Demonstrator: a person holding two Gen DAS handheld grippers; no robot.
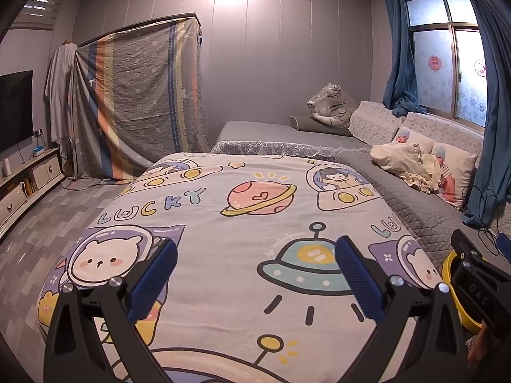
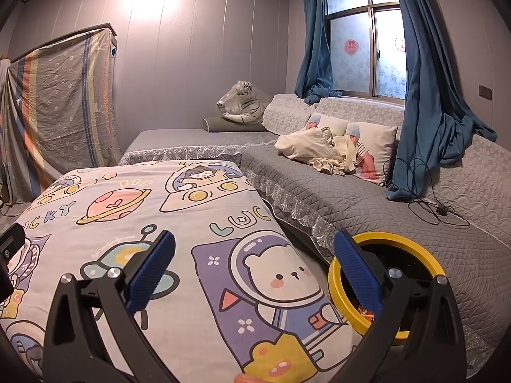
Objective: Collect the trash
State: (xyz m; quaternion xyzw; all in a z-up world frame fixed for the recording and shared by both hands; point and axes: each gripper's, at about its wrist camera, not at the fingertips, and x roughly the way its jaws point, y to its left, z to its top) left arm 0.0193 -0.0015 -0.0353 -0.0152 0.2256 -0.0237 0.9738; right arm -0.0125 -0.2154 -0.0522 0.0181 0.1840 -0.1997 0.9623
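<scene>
My left gripper [image 1: 255,274] hangs open over a cartoon space-print blanket [image 1: 223,210], with nothing between its blue pads. My right gripper [image 2: 254,261] is also open and empty, over the blanket's right edge [image 2: 223,287]. Just behind its right finger [image 2: 354,274] stands a round bin with a yellow rim [image 2: 415,245], in the gap between the blanket and the grey quilted couch. Something orange shows inside the bin [image 2: 367,314]. In the left wrist view the same yellow rim [image 1: 447,265] peeks out behind the black housing of the other gripper [image 1: 476,284]. No loose trash shows on the blanket.
A grey quilted couch [image 2: 367,198] with pillows [image 2: 377,140], a cream cloth bundle [image 2: 313,150] and a black cable [image 2: 431,210] runs along the right. Blue curtains [image 2: 424,95] hang by the window. A TV stand [image 1: 28,172] and tiled floor [image 1: 48,223] lie left.
</scene>
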